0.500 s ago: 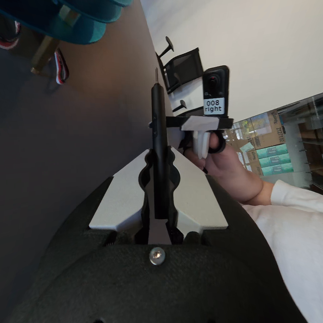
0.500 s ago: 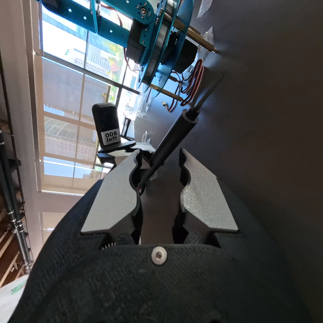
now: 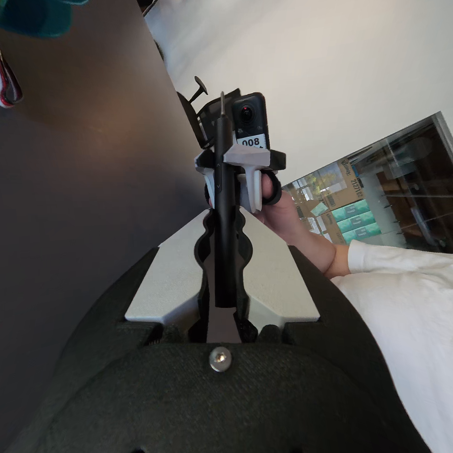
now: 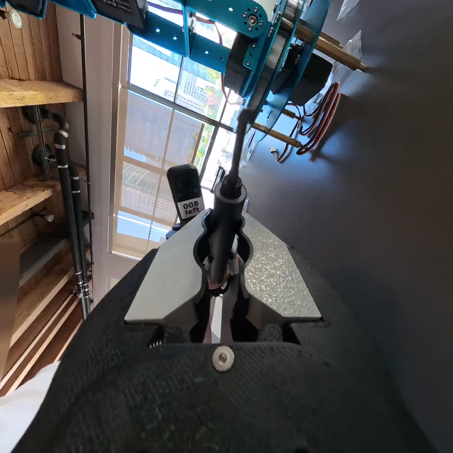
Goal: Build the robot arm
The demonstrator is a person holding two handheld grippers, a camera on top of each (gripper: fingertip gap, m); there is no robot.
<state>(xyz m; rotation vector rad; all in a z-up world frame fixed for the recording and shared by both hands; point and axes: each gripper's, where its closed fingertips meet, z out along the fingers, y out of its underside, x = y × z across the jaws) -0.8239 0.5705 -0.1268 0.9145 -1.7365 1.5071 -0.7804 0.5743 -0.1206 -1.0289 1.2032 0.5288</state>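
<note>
Left tongs (image 3: 224,220) and right tongs (image 4: 221,220) face each other, both clamped on one black screwdriver (image 3: 223,220); a bare hand (image 3: 279,215) grips the right handle.

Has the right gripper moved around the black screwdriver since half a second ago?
Yes. The right gripper now has its fingers closed around the black screwdriver; earlier they stood open with it beside the left finger.

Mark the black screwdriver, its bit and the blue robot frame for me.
black screwdriver (image 3: 224,245): left wrist view, middle of its barrel.
bit (image 4: 239,144): right wrist view, mid-shaft.
blue robot frame (image 4: 255,22): right wrist view, bracket around the joint hub.
</note>
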